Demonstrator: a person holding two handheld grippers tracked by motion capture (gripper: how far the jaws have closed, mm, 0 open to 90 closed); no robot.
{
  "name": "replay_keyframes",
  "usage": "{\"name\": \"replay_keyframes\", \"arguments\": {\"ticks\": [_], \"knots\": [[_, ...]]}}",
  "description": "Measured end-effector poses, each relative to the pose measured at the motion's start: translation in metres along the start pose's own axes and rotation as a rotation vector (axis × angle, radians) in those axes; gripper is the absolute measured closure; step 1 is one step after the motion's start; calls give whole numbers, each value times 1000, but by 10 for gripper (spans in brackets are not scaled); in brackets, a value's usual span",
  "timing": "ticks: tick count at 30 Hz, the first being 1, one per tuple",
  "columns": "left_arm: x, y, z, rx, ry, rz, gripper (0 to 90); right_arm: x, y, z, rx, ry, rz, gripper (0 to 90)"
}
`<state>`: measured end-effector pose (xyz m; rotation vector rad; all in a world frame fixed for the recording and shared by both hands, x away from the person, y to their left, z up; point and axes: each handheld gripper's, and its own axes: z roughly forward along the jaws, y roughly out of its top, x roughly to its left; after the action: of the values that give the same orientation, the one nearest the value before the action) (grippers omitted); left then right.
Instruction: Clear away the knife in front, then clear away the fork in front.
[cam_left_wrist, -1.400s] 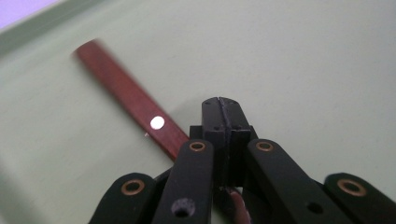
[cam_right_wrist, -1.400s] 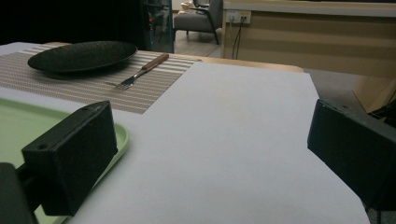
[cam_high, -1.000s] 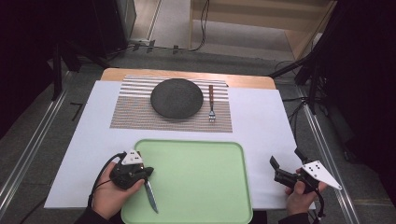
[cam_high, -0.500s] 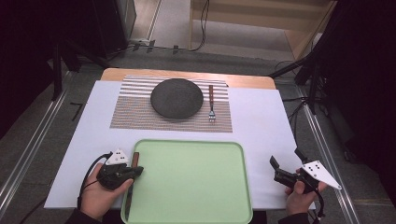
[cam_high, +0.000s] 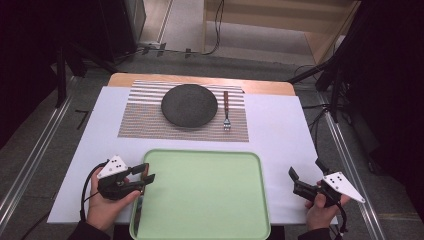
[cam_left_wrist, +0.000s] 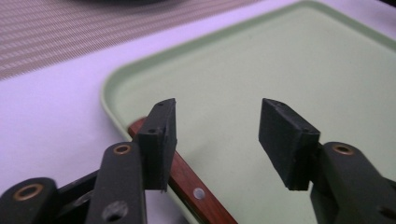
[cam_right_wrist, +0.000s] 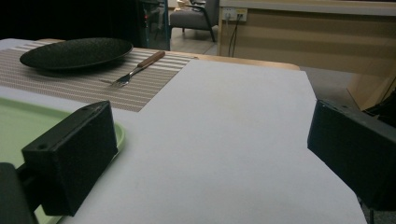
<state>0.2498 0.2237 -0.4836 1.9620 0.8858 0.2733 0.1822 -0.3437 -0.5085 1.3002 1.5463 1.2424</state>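
- Hovering over the near left corner of the green tray (cam_high: 210, 195), the left gripper (cam_high: 144, 176) sits low in the person's left hand (cam_high: 106, 207), its jaws pointing across the tray's left rim.
- Its jaws have just been opening and now stand partly apart with nothing pinched between them; in the left gripper view (cam_left_wrist: 215, 135) the gap shows bare tray.
- Just under the left-hand jaw lies a knife (cam_left_wrist: 187, 184), its riveted wooden handle resting along the inside of the tray's left edge, apart from the pads.
- From above, the knife (cam_high: 138, 207) runs near and parallel to that left rim, close to the hand.
- The right gripper (cam_high: 305, 181) is held in the right hand (cam_high: 320, 212) off the tray's near right corner, over the white table cover (cam_high: 280, 130), jaws wide and empty; the right gripper view (cam_right_wrist: 210, 154) shows only cover between them.
- Most of the tray is free, and the white cover is open on both sides of it.
- Farther back, a striped placemat (cam_high: 145, 117) carries one dark round plate (cam_high: 189, 105) and one fork (cam_high: 226, 111) just to its right, not touching.
- Count: two grippers, one tray, one knife, one plate, one fork, one placemat.
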Motion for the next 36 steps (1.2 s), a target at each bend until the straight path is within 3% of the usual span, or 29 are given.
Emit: {"name": "replay_keyframes", "arguments": {"ticks": [2,6,8,13,25,30,34,36], "knots": [[2,0,-3,-17,12,-1,324,0,0,0,0,-1,4,0],[10,0,-15,-89,13,-24,210,0,0,0,3,-1,2,0],[14,0,-19,-110,21,-29,125,1,0,0,6,1,3,0],[23,-3,-27,-146,-2,-43,6,0,1,0,4,1,8,0],[34,-7,-45,-240,62,-38,0,1,3,-1,9,1,-14,0],[37,-9,-47,-255,69,-40,0,3,7,-3,4,20,-4,0],[37,-9,-48,-261,82,-34,0,9,16,-5,4,15,-23,0],[37,-9,-48,-259,88,-27,0,13,21,-5,-4,36,-37,0]]}}
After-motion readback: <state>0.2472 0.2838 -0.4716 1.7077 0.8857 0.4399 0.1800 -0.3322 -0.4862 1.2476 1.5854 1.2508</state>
